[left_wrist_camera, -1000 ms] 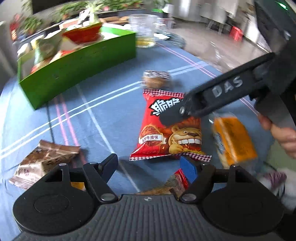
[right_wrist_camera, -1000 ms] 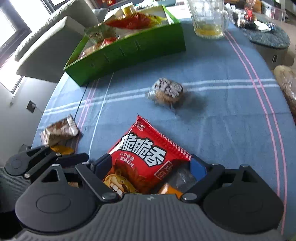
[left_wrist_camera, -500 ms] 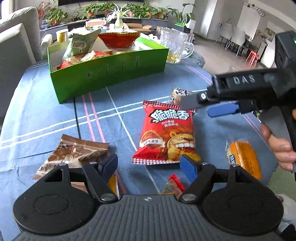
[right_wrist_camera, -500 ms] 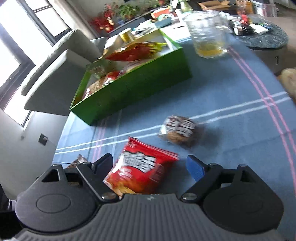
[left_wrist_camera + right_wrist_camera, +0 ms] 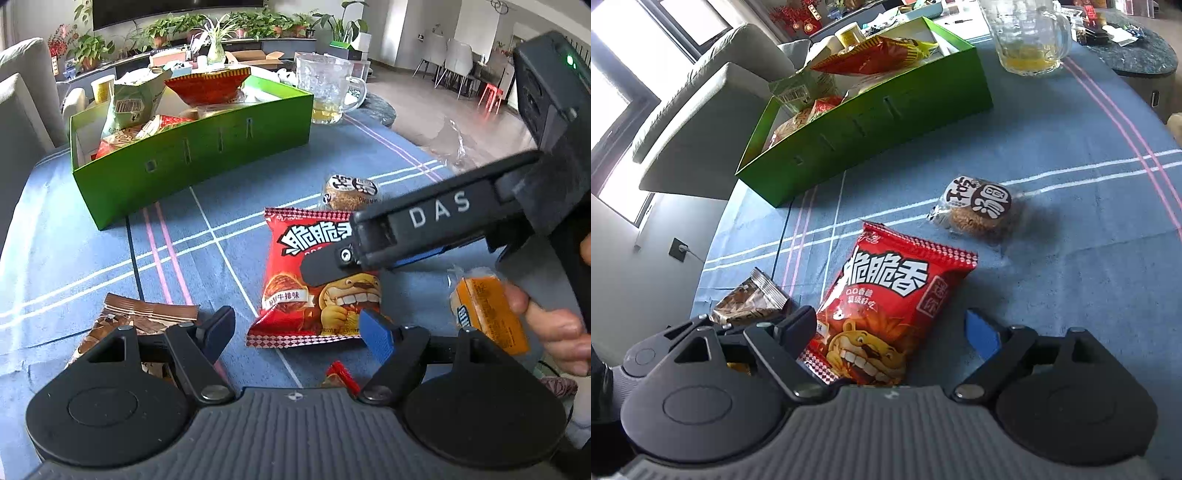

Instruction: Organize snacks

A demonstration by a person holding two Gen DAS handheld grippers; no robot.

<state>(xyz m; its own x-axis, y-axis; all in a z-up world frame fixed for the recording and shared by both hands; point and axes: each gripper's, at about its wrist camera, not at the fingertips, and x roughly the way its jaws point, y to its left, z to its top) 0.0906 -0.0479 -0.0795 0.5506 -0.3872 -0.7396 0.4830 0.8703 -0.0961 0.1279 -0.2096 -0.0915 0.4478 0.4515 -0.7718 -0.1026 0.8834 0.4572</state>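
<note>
A red lion snack bag [image 5: 314, 273] lies flat on the blue cloth; it also shows in the right wrist view [image 5: 886, 310]. My right gripper [image 5: 894, 328] is open and hovers over the bag's near end, one finger on each side. In the left wrist view the right gripper's body [image 5: 424, 225] crosses over the bag. My left gripper [image 5: 299, 328] is open and empty, just short of the bag. A green box [image 5: 192, 155] with several snacks inside stands behind [image 5: 871, 122].
A round wrapped cake [image 5: 979, 210] lies beyond the bag. A brown packet [image 5: 144, 317] lies at the left and an orange packet [image 5: 487, 314] at the right. A small red packet [image 5: 341, 374] lies under my left gripper. A glass mug [image 5: 1030, 37] stands beside the box.
My right gripper has come back down and nearer, so its open fingers now straddle the red bag's near end. My left gripper has held about the same spot.
</note>
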